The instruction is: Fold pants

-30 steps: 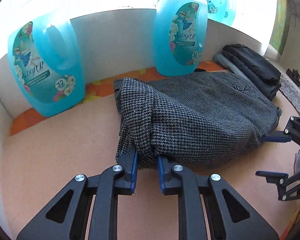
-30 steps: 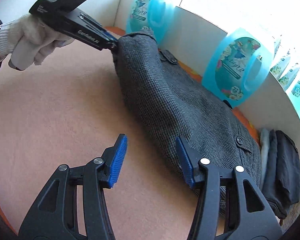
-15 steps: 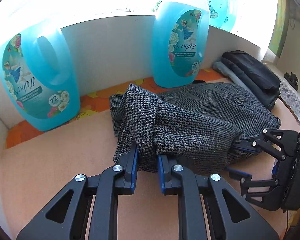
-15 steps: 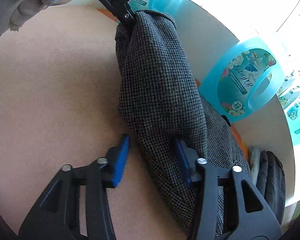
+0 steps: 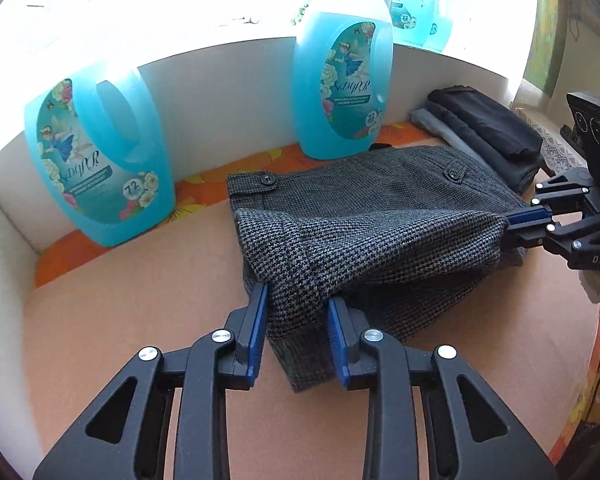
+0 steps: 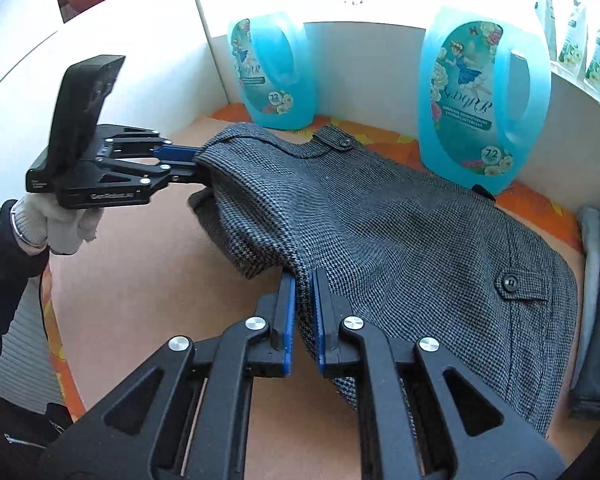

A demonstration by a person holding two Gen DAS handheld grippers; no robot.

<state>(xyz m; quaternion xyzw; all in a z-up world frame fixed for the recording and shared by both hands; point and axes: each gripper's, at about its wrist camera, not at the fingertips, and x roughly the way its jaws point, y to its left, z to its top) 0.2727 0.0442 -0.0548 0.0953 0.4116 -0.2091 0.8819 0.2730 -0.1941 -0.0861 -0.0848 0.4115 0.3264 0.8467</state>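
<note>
The grey houndstooth pants (image 5: 379, 224) lie partly folded on the tan tabletop (image 5: 132, 304), waistband with buttons toward the back wall. My left gripper (image 5: 296, 304) is shut on a bunched edge of the pants at their near left end. My right gripper (image 6: 304, 280) is shut on the cloth edge at the other end and shows in the left wrist view (image 5: 515, 220). The fold hangs lifted between both grippers. The left gripper also shows in the right wrist view (image 6: 198, 160), held by a gloved hand.
Two large blue detergent bottles (image 5: 100, 160) (image 5: 341, 88) stand against the white back wall. A stack of folded dark clothes (image 5: 483, 132) lies at the right end. An orange flowered cloth (image 5: 204, 188) runs along the wall. More bottles stand on the sill behind.
My right gripper has closed on the pants edge; it was open a second ago. Both grippers have lifted the folded layer and drawn it taut over the waistband part.
</note>
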